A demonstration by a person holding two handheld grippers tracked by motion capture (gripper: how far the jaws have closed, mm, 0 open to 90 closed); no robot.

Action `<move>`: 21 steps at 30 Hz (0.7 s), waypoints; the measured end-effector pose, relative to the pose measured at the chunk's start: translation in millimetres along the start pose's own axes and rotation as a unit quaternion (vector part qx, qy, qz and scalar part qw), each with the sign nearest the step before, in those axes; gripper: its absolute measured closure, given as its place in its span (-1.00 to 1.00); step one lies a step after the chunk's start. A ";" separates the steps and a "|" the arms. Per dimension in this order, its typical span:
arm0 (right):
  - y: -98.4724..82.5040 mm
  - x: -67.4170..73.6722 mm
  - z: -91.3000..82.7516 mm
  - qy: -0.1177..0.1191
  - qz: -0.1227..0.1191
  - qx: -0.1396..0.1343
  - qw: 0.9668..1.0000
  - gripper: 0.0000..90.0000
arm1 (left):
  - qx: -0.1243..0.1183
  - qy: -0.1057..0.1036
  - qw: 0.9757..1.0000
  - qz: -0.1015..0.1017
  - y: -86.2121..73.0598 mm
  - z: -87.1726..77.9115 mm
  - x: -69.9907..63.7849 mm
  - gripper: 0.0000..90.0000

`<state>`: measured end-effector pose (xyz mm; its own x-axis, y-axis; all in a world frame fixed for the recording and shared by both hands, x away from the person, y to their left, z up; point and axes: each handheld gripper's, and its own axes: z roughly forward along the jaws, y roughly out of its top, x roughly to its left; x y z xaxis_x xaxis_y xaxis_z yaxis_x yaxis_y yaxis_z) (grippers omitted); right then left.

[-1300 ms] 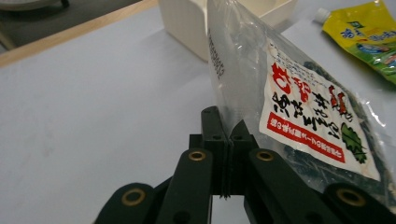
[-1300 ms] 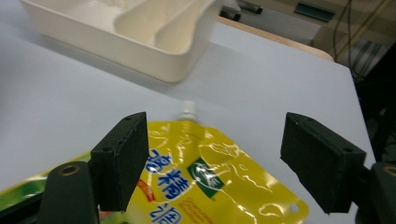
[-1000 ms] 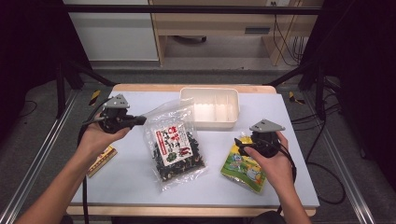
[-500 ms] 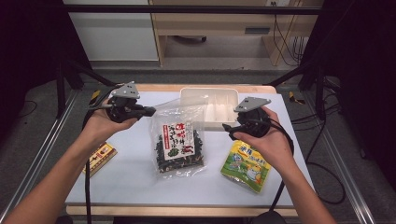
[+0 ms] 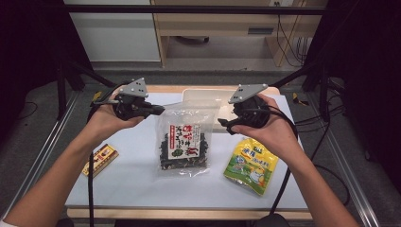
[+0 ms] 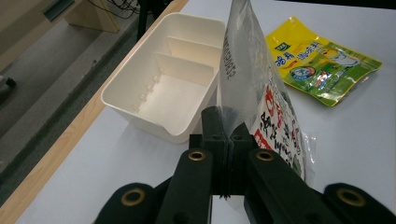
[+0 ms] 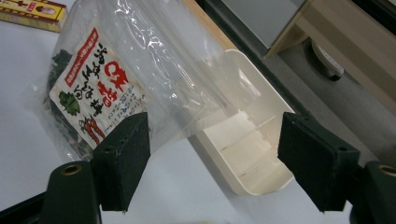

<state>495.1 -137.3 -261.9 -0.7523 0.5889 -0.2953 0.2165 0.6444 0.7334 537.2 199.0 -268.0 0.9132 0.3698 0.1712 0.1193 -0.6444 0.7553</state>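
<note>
Where the clear bag of dark dried seaweed point(image 5: 183, 144) hangs above the pale table point(image 5: 137, 179), its upper left corner is seen pinched between the fully closed jaws of the left gripper point(image 5: 158, 110); in the left gripper view the film is clamped edge-on between the pads. The right gripper point(image 5: 223, 124) is held at the bag's upper right corner with jaws standing wide; they have just been closing and reopening slightly, and the film lies against one pad without being pressed. The bag's lower edge is not resolved clearly against the table. A white divided bin point(image 5: 208, 97) is placed behind the bag and partly hidden by it. A yellow-green snack packet point(image 5: 250, 165) is laid right of the bag, partly covered by the right forearm. A small yellow-red box point(image 5: 100, 159) is laid at the left.
</note>
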 end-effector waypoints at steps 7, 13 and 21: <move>5.2 -0.5 -1.1 0.004 -0.010 0.003 1.000 -0.53 | -0.001 -0.007 1.000 0.013 7.1 -0.3 -3.3 0.98; 10.7 -5.6 1.5 0.018 -0.023 0.009 1.000 -0.55 | 0.003 -0.008 1.000 0.018 11.0 0.5 -3.9 0.98; 16.5 -6.3 5.6 0.036 -0.054 0.012 0.998 -0.53 | 0.007 -0.011 0.999 0.031 17.8 2.4 -4.1 0.98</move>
<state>506.9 -127.6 -251.4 -0.8143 0.4794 -0.3274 0.1460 0.7149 0.6838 536.4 184.3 -256.8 0.9270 0.3147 0.2039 0.0678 -0.6753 0.7344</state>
